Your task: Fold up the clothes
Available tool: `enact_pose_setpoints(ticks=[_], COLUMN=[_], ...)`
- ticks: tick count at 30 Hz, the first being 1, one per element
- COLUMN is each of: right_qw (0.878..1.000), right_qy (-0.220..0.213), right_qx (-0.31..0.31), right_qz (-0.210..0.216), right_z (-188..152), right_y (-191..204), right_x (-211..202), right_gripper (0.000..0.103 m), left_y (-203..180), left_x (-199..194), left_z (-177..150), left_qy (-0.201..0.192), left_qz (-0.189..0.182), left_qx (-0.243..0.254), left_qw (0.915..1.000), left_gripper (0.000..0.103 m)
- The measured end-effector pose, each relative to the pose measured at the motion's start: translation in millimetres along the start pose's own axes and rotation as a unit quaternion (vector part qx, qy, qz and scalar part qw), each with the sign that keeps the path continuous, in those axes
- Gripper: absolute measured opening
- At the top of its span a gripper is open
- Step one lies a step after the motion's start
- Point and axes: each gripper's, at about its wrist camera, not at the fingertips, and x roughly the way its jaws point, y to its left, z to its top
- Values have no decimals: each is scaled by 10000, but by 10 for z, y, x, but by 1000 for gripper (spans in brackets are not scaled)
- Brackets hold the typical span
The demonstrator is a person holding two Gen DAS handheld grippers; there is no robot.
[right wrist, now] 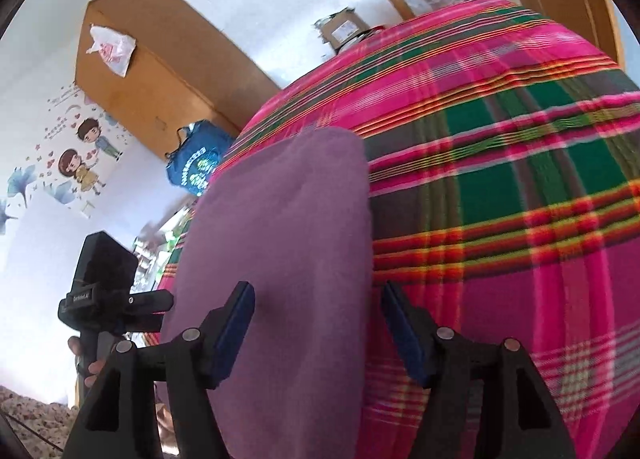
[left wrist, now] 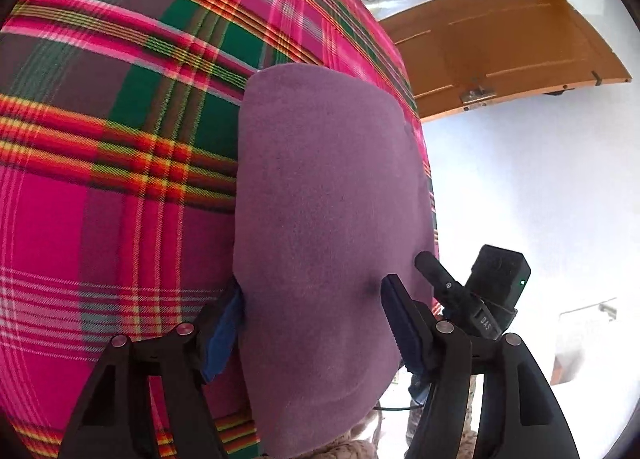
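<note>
Mid-fold: our left tongs point(left wrist: 310, 311) and right tongs point(right wrist: 318, 323) both straddle the purple garment point(left wrist: 320, 187), wide open, gripping nothing. Next, pinch its edge.

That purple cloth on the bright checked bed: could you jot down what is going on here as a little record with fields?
garment: purple cloth, folded into a neat oblong with rounded corners
surface: pink, green and red plaid blanket, the cloth lying flat on it
left gripper: open, fingers pressing the cloth's near edge, dimpling it
right gripper: open, fingers down on the cloth's near part
background: wooden door, wooden cabinet, blue bag, cartoon wall stickers
stage: cloth looks folded; neither gripper is pinching it
</note>
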Motion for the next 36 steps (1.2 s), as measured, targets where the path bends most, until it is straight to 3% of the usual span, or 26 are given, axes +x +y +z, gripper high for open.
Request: enact_pose_setpoints(ticks=[17, 21, 30, 36], right_qw=[10000, 10000, 9996, 9996], right_qy=[16, -10, -107, -222], right_qx=[46, 33, 11, 5], right_qz=[23, -93, -250, -174], right_z=[-58, -53, -98, -73], right_y=[51, 90, 249, 397], right_x=[-21, -15, -3, -34], right_gripper=[64, 63, 30, 25], left_y=[-14, 27, -34, -102], left_x=[50, 17, -8, -148], left_z=[41, 34, 91, 194], left_qy=[13, 0, -74, -218], left_qz=[-323, -245, -37, -66], left_qx=[-163, -251, -91, 129], left_qw=[9993, 9994, 9999, 9997], left_gripper=[69, 64, 44, 41])
